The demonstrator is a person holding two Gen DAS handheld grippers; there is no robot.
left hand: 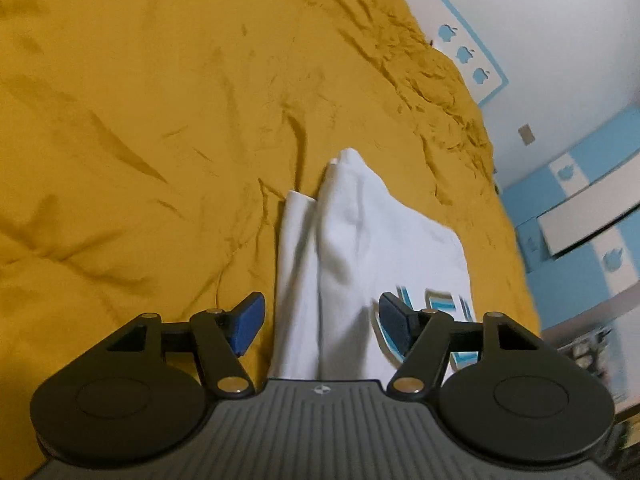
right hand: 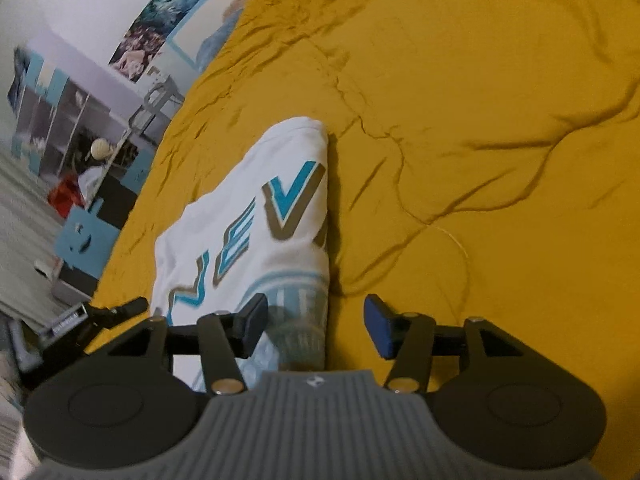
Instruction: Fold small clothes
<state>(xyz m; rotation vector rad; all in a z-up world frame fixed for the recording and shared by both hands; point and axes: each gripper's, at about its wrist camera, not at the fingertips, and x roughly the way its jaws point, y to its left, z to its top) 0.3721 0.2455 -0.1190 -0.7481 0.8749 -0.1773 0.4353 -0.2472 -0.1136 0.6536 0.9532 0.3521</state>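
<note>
A small white T-shirt point(left hand: 360, 248) with blue and brown lettering lies partly folded on a mustard-yellow bed cover point(left hand: 140, 120). In the left wrist view its side is folded inward into a long ridge, and a sleeve edge point(left hand: 294, 216) lies flat to the left. My left gripper point(left hand: 320, 320) is open and empty, its fingers straddling the shirt's near end. In the right wrist view the shirt point(right hand: 256, 208) shows its folded right edge. My right gripper point(right hand: 316, 324) is open and empty over the shirt's near right corner.
The yellow cover point(right hand: 480, 120) is wrinkled and spreads widely around the shirt. The bed edge lies beside the shirt, with blue and white furniture point(left hand: 580, 220) and a white wall beyond. Shelves and a red object point(right hand: 66, 196) stand past the bed edge.
</note>
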